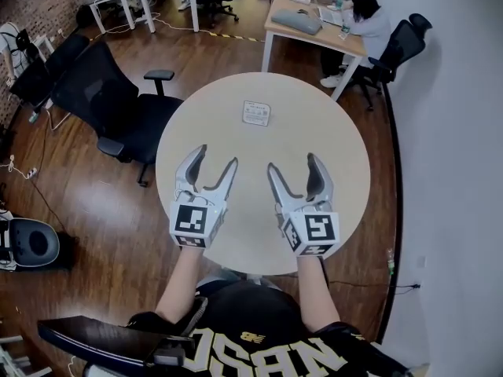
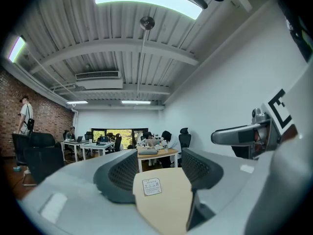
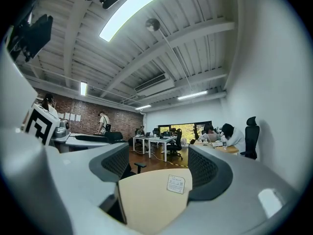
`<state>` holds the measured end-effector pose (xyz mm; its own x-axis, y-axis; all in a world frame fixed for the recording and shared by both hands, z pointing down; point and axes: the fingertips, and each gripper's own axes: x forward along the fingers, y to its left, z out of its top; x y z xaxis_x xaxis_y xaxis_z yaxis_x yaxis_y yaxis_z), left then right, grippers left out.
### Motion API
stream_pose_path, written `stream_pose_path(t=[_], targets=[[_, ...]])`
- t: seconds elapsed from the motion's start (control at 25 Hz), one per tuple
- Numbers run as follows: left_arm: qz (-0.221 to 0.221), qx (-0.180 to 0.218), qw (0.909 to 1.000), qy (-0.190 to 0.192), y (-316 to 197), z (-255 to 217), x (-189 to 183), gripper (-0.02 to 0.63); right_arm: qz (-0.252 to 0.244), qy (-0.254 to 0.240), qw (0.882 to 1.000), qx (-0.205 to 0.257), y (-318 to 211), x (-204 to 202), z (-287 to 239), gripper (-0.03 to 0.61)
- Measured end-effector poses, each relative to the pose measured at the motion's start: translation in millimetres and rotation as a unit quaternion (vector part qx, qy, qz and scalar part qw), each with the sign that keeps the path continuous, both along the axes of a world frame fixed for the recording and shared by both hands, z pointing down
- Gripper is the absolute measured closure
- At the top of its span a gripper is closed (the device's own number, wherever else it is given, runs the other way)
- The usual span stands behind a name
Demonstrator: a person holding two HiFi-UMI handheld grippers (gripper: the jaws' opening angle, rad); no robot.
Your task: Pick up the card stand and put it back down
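Two tongs are out front, and both are wide open. The left tongs hang over the near half of the bench, jaws spread, with nothing caught between them. The right tongs sit just beside them at the same height, jaws equally parted and just as empty. Each gripper view shows only bare benchtop between its pads.

Out past the tips sits the card stand, a small white piece with print on its face. It's on the far half of the bench, roughly on the centre line and well apart from both tongs. It seems to lean back a little, though I can't be sure. By my reading, the pick-up hasn't begun.

Now, the dangers. That stand looks thin and light on a smooth top. If a jaw arrives low and touches first, it may skate away or tip over before the pads close. Pinch it off-centre and it could swivel in the grip, then land crooked on the set-down. Send both tongs in together and they may knock each other.

The count: two tongs, one card stand, one round bench. Beyond that, one black chair stands just beside the bench, and one seated person works at a desk behind.
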<state>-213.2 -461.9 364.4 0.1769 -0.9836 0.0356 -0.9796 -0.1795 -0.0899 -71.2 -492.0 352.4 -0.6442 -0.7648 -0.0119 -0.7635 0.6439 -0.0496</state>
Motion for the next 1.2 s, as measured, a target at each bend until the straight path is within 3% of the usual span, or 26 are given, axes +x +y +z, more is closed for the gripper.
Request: stream_pose_path(t=[0.24,0.68,1.2], targets=[[0.022,0.002,0.9996,0.017,-24,13,-8,0.331,0.010,0.014,1.000,-0.023,-23,-8,25,0.201],[0.044,-0.053,0.9974,0.023,-69,71,-18,0.331,0.027,0.043,0.995,-0.081,-61,-19,90,0.201],[0.065,-0.113,0.9912,0.024,-120,149,-35,0.331,0.011,0.058,0.988,-0.140,-101,-49,176,0.201]])
